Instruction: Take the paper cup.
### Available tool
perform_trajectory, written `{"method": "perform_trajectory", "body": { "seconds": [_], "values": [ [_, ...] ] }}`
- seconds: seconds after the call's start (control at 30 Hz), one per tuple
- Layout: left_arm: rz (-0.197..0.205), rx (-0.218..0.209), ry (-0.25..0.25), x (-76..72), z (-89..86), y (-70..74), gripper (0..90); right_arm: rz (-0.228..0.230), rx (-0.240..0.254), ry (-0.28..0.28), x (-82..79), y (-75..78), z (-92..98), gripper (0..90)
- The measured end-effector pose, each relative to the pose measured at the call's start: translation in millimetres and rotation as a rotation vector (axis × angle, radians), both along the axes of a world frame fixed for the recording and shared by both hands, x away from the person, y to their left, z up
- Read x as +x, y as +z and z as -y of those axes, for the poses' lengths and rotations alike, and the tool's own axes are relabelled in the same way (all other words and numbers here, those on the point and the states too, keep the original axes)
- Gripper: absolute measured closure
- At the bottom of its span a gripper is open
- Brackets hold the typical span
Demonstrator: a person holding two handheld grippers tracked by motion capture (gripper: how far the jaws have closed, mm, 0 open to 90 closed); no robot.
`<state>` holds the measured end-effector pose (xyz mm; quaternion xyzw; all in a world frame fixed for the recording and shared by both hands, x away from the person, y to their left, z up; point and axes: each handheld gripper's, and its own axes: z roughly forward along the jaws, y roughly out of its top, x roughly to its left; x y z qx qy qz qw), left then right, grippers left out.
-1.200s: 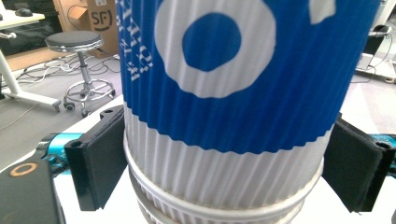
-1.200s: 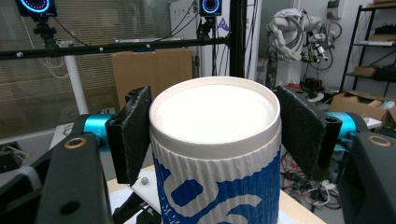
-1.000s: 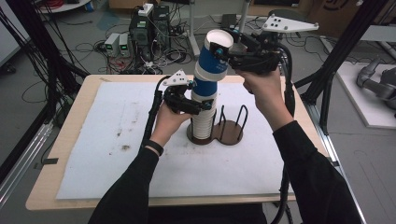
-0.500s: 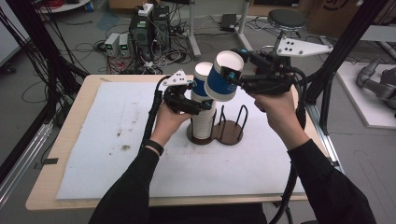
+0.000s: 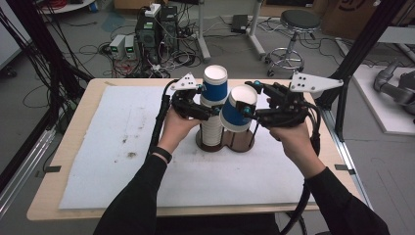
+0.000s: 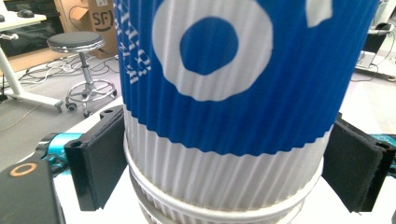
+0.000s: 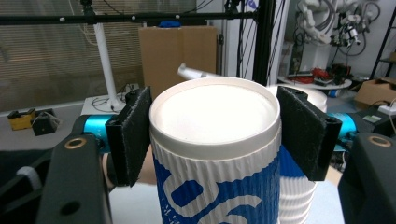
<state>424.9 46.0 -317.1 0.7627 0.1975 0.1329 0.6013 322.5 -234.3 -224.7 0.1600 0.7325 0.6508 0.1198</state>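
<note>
Right gripper (image 5: pixel 247 111) clamped on a single blue-and-white paper cup (image 5: pixel 236 108), pads pressed against both sides near the rim. Cup held upside down and tilted, white bottom facing up and toward the camera in the high view, hanging just above the right-hand ring of a dark wooden cup holder (image 5: pixel 242 143). In the right gripper view, same cup (image 7: pixel 215 154) squeezed between the two black pads (image 7: pixel 132 133), its flat white bottom on top, ribbed blue wall below.

Left gripper (image 5: pixel 211 111) set around the tall stack of cups (image 5: pixel 214 105) standing in the left-hand ring of the holder, at about mid-height of the stack. Seen in the left gripper view: pads (image 6: pixel 95 163) on either side of the white lower band of the top blue cup (image 6: pixel 233 93), just above the rims of the cups underneath; left pad against the wall, right pad close to it, contact there hard to judge. Gripping or merely bracketing the stack: cannot tell for certain.

Held cup just beside the stack, nearly touching its upper blue cup. Holder resting on a white mat (image 5: pixel 98 147) covering a wooden table (image 5: pixel 54 196). Both hands in dark sleeves, coming in from the near edge. Behind the table, a round stool (image 5: pixel 297 22) and tangled cables on the floor.
</note>
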Motion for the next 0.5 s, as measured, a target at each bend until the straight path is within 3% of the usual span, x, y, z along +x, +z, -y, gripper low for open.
{"method": "perform_trajectory", "body": {
  "seconds": [0.5],
  "values": [
    [0.004, 0.005, 0.0, -0.1, -0.6, 0.2, 11.4, -0.071, -0.017, 0.037, -16.5, -58.4, 3.7, 30.9]
  ]
}}
